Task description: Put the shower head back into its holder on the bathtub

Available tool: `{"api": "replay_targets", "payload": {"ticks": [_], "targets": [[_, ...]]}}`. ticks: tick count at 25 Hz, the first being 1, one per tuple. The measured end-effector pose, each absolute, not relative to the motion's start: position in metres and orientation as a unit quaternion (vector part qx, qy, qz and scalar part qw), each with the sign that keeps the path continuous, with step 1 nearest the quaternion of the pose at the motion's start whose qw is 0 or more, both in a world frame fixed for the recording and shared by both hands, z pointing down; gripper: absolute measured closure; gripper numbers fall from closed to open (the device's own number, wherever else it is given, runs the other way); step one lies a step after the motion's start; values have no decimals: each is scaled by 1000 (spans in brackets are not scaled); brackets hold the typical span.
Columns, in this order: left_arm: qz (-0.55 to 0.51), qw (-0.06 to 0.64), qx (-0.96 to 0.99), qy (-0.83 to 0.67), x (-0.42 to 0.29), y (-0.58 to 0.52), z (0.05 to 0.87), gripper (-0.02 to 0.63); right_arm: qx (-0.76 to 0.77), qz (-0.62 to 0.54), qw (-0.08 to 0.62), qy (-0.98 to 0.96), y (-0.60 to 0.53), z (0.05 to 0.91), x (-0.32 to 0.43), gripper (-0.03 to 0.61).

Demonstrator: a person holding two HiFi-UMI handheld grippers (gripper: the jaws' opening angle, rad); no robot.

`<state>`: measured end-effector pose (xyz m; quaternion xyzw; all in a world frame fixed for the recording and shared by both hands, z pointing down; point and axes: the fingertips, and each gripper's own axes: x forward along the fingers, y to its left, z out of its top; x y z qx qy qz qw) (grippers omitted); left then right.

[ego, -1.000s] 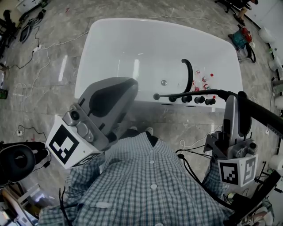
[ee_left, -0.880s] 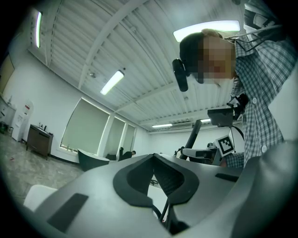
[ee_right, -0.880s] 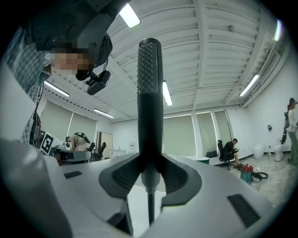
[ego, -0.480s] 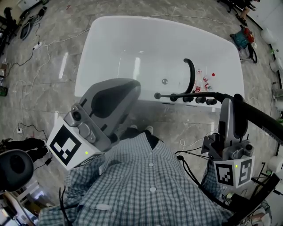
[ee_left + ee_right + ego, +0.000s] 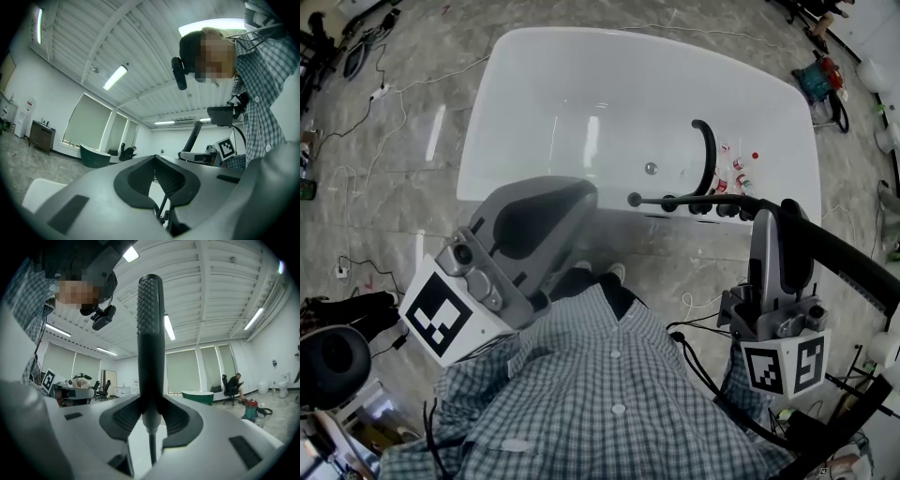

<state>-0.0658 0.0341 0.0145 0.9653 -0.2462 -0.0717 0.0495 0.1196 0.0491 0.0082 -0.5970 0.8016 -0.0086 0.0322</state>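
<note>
The right tongs [image 5: 150, 416] are clenched on the slim black stick-shaped shower head [image 5: 150, 333], which stands up out of the jaws. The left tongs [image 5: 157, 183] are pressed together on nothing. The white oval bathtub [image 5: 534, 84] lies ahead of both, with its black tap fittings [image 5: 712, 208] just beyond the right tongs. The holder is probably there, so line the hose end up over it, lower slowly, and let go only once it is seated.

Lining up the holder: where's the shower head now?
The shower head is clamped in the right gripper, at the head view's right, short of the bathtub's black knobs.
</note>
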Motion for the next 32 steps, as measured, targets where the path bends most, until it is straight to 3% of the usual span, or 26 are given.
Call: {"api": "replay_targets", "payload": {"ticks": [32], "targets": [[-49, 96, 961, -255, -56, 31, 68, 606, -582, -77, -2, 810, 30, 84, 110, 442]]}}
